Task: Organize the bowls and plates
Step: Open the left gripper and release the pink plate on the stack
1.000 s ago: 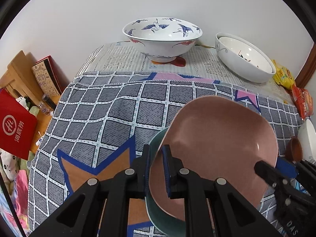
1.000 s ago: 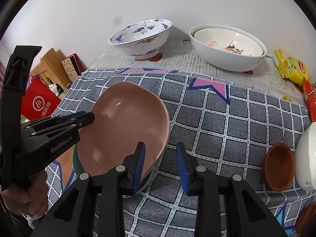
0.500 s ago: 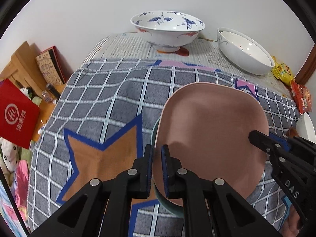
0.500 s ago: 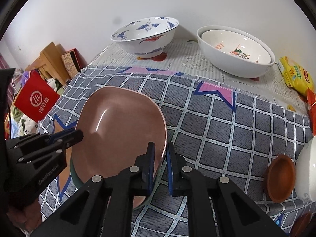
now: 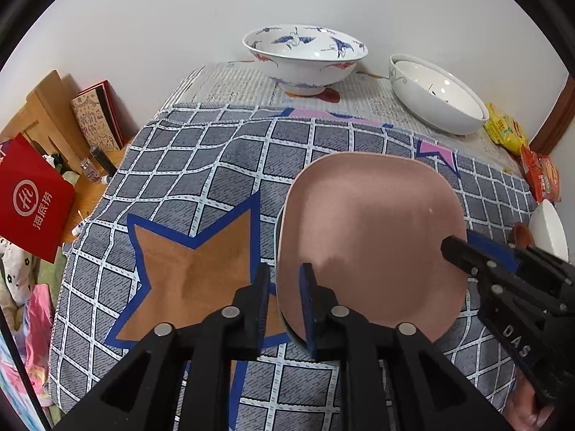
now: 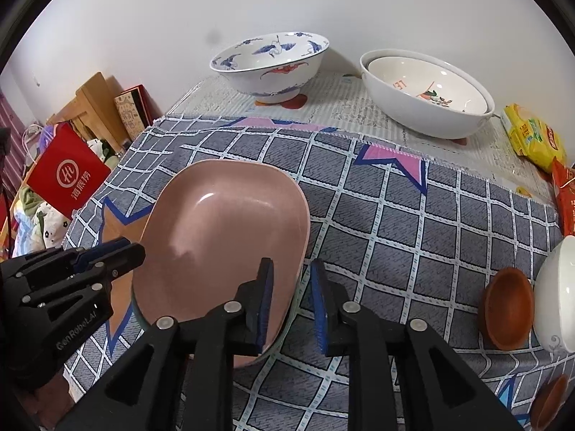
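Now that both tongs have just been opening, I log the pink plate [image 5: 373, 222] as let go. The left gripper [image 5: 284, 276] stands released: its fingers straddle the plate's near-left rim with a clear gap, pads not pressing. A sec ago the plate hung tilted in the grip. It now lies flat, nested on a green dish [image 5: 279, 226], of which only a rim sliver shows, on the checked cloth [image 5: 179, 186] at centre-left. The right gripper [image 6: 291, 269] is likewise released and straddles the near-right rim, nothing clamped.

Judgement: this stacking step looks done, and both tongs are free to back off and fetch the next item.

Count, L to R:
- Pink plate: 1.
- Green dish under it: 1, type unclear.
- Blue-crane bowl [image 5: 305, 57]: 1, at the back on the newspaper.
- White bowls at back right: 2, the inner one [image 6: 424, 86] nested in the outer one [image 6: 413, 118].
- Small brown dishes: 2, one [image 6: 506, 309] beside the right-edge bowl, one [image 6: 550, 402] partly cut off by the frame.
- White bowl at the right edge [image 6: 555, 294]: 1, partly seen.
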